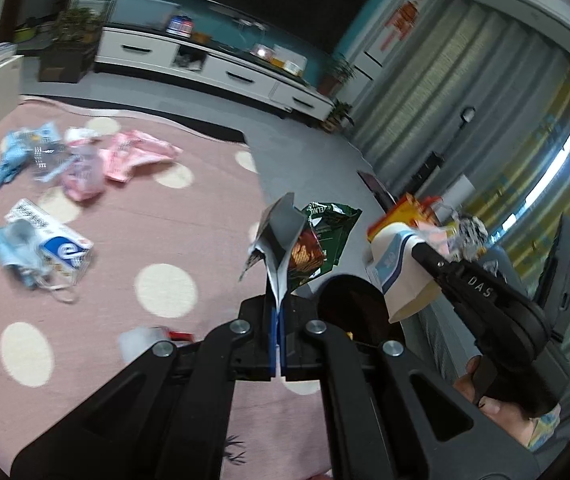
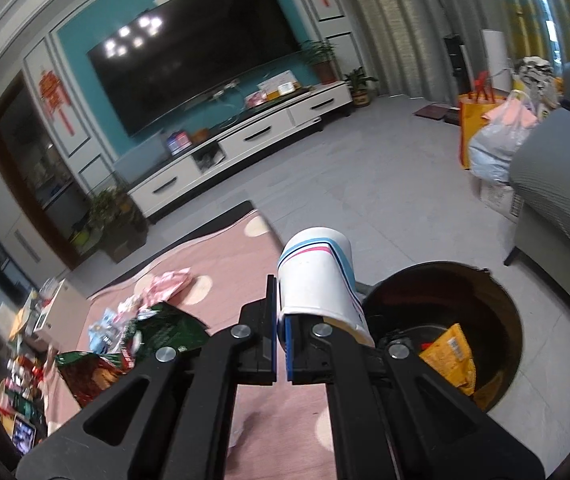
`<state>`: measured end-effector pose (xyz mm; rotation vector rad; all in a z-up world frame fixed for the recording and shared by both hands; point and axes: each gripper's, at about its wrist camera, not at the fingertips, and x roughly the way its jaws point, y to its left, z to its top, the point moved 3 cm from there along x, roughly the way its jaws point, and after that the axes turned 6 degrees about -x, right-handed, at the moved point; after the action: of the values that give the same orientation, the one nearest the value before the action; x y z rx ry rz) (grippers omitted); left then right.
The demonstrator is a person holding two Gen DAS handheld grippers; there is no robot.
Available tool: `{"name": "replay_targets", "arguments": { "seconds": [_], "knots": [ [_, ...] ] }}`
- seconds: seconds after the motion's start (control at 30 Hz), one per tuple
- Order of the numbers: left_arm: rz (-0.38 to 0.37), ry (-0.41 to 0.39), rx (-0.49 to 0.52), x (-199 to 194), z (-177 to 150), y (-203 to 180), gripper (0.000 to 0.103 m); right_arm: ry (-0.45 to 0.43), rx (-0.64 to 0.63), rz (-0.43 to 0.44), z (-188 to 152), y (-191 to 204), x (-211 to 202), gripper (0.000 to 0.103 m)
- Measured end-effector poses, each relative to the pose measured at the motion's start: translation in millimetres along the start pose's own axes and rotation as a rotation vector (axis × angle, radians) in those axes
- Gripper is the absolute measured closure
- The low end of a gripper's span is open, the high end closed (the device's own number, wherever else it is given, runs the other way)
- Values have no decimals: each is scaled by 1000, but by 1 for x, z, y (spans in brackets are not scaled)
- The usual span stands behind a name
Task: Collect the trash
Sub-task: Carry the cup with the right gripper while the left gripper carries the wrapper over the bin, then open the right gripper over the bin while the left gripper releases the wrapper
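Observation:
My left gripper (image 1: 277, 312) is shut on a crumpled green snack bag (image 1: 317, 240) with a silver inside, held up over the pink rug. To its right, my right gripper (image 1: 425, 248) holds a paper cup (image 1: 393, 268) in a person's hand. In the right wrist view, the right gripper (image 2: 281, 320) is shut on the rim of the white cup (image 2: 317, 276) with blue and pink stripes. The cup wall sits between the jaws. A dark round bin (image 2: 501, 304) stands just right of the cup, with a yellow wrapper (image 2: 451, 356) inside. The green bag (image 2: 165, 332) shows at lower left.
Blue wrappers (image 1: 25, 152), pink wrappers (image 1: 133, 156) and a white box (image 1: 53, 240) lie on the dotted pink rug (image 1: 189, 216). A grey sofa (image 2: 557, 184) with full bags (image 2: 493, 148) beside it stands to the right. A white TV cabinet (image 2: 245, 140) lines the far wall.

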<state>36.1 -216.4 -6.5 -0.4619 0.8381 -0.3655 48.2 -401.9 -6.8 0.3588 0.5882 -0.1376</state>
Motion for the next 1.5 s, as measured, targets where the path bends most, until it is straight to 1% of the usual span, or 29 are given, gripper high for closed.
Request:
{"name": "replay_targets", "arguments": {
  "seconds": [0.23, 0.4, 0.47, 0.57, 0.67, 0.77, 0.9, 0.97, 1.0, 1.03, 1.07, 1.1, 1.13, 1.17, 1.2, 1.23, 1.3, 1.33, 1.37, 1.43, 1.5],
  "knots": [
    [-39, 104, 89, 52, -17, -42, 101, -16, 99, -94, 2, -55, -9, 99],
    [-49, 182, 148, 92, -34, -70, 101, 21, 199, -157, -4, -105, -2, 99],
    [-54, 216, 159, 108, -41, -78, 101, 39, 227, -176, -8, -118, 2, 99],
    [-51, 261, 190, 128, -54, -89, 101, 74, 279, -184, -16, -138, 10, 99],
    [-36, 304, 219, 145, -68, -97, 101, 119, 331, -168, -22, -150, 19, 99],
    [-24, 343, 245, 161, -79, -102, 101, 144, 373, -166, -27, -160, 25, 99],
    [-17, 374, 269, 173, -88, -106, 101, 186, 404, -174, -31, -168, 34, 99],
    [-25, 391, 269, 175, -91, -105, 100, 209, 405, -174, -32, -169, 39, 99],
    [-29, 393, 268, 175, -91, -103, 93, 223, 399, -177, -32, -167, 40, 97],
    [-32, 393, 268, 173, -91, -101, 83, 230, 396, -176, -32, -165, 41, 94],
    [-37, 390, 267, 170, -91, -100, 75, 225, 396, -171, -31, -163, 40, 83],
    [-41, 386, 264, 168, -89, -99, 60, 216, 396, -167, -30, -162, 38, 65],
    [-49, 373, 257, 163, -86, -98, 51, 205, 396, -169, -28, -160, 35, 54],
    [-58, 350, 248, 155, -81, -94, 47, 188, 395, -168, -26, -159, 31, 43],
    [-62, 338, 243, 148, -78, -92, 33, 166, 391, -161, -24, -156, 27, 42],
    [-63, 321, 237, 139, -73, -87, 21, 149, 381, -154, -21, -151, 22, 41],
    [-57, 281, 217, 119, -62, -75, 15, 135, 363, -144, -16, -142, 18, 33],
    [-49, 256, 201, 107, -55, -65, 14, 133, 340, -136, -15, -134, 17, 31],
    [-34, 231, 178, 95, -47, -53, 12, 137, 317, -130, -13, -127, 18, 28],
    [-12, 189, 128, 72, -32, -30, 8, 152, 262, -107, -11, -107, 22, 24],
    [14, 148, 75, 48, -17, -3, 6, 179, 212, -72, -11, -87, 27, 20]
  ]
}}
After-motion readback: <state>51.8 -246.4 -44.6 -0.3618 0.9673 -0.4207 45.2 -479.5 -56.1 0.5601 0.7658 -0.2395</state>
